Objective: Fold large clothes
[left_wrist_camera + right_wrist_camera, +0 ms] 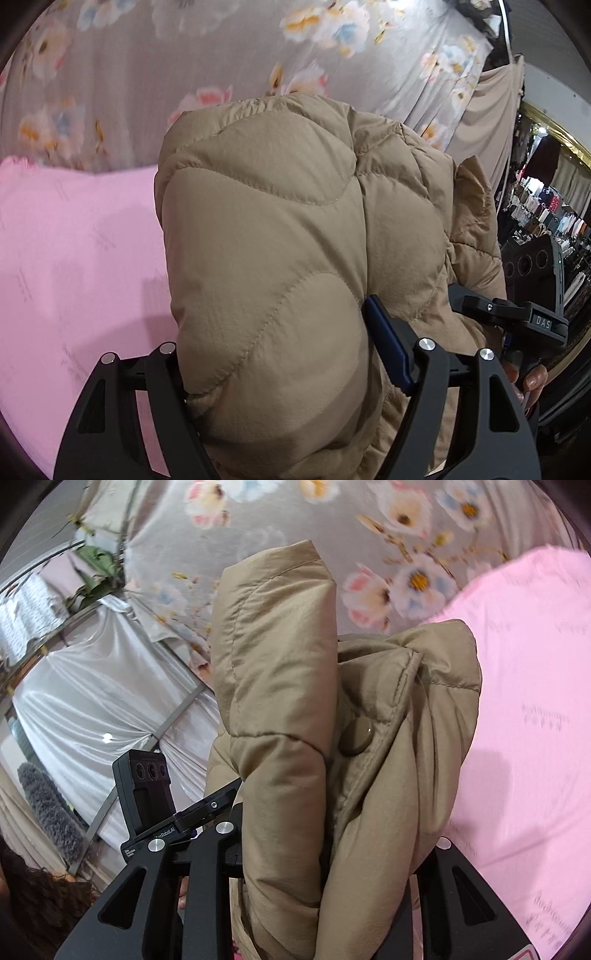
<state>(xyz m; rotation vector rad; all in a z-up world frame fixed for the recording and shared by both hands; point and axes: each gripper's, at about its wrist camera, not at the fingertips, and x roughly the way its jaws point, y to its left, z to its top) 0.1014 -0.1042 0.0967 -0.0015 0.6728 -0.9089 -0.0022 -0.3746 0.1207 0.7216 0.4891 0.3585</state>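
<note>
A tan quilted puffer jacket fills the left wrist view, lifted above the bed. My left gripper is shut on a thick bunch of it; one blue pad presses its right side, while the other pad is hidden behind the padding. In the right wrist view the same jacket bulges up between the fingers, with a snap button showing. My right gripper is shut on this fold, its fingertips buried in fabric. The right gripper's body shows at the right edge of the left wrist view.
Under the jacket lie a pink blanket and a grey floral bedsheet. A gold-framed mirror reflecting hung clothes stands at the right. White satin drapes and a grey fluffy thing lie to the left of the bed.
</note>
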